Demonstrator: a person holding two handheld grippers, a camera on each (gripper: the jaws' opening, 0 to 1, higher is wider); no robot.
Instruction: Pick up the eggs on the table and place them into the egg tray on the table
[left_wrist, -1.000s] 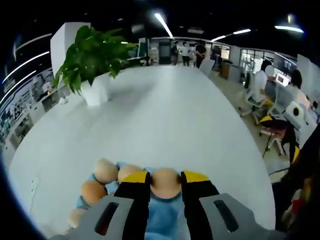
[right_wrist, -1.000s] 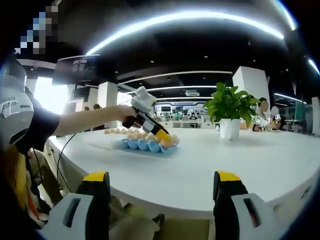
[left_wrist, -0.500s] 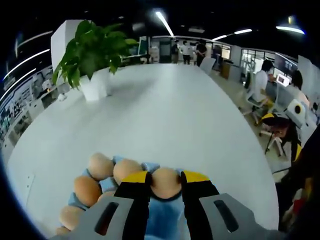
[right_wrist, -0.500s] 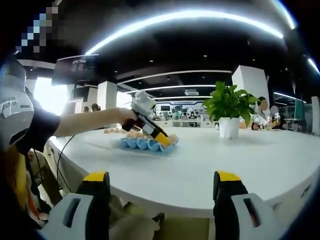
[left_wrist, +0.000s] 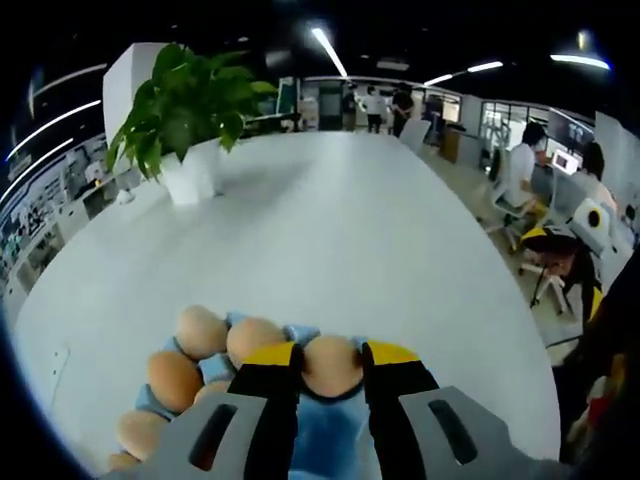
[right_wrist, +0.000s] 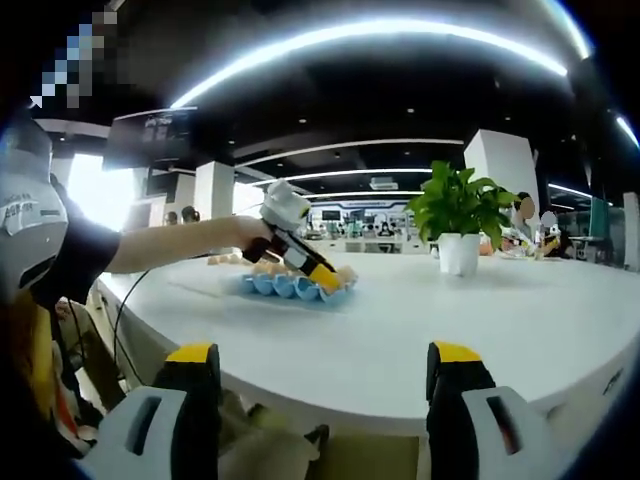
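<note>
1 egg sits gripped between the left gripper's jaws over the blue egg tray; at 10 o'clock, a potted plant. The right gripper's jaws gape empty beyond the worktop edge.

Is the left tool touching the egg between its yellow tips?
Touching. In the left gripper view, the left tool has its two yellow-tipped jaws pressed against both sides of the egg, with no gap visible, just above the blue egg tray.
</note>
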